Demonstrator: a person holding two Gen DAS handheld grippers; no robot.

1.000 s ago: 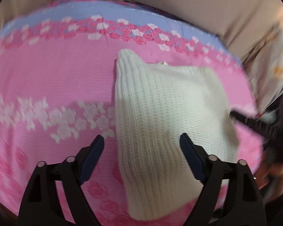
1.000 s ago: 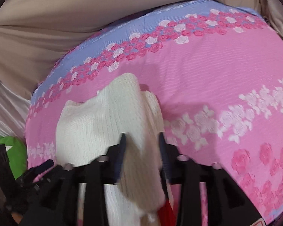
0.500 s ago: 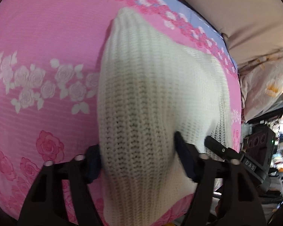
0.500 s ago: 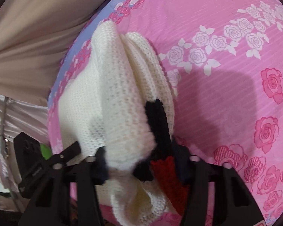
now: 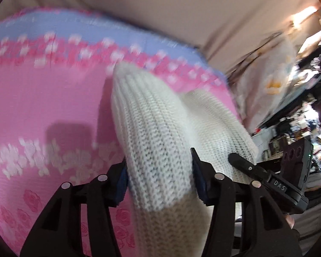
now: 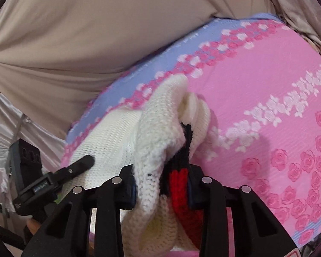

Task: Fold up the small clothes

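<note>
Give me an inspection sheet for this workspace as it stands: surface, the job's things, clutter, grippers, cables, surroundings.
Surface: pink rose-print bedsheet with a blue band along its far edge.
Job's things: one white knit garment, bunched and held at two places; black and red knit trim shows in the right wrist view.
Clutter: nothing seen on the sheet.
Grippers: left gripper shut on the garment; right gripper shut on it at the trim.
Cables: nothing seen.
Surroundings: beige fabric behind the bed; crowded, blurred shelves to one side.
</note>
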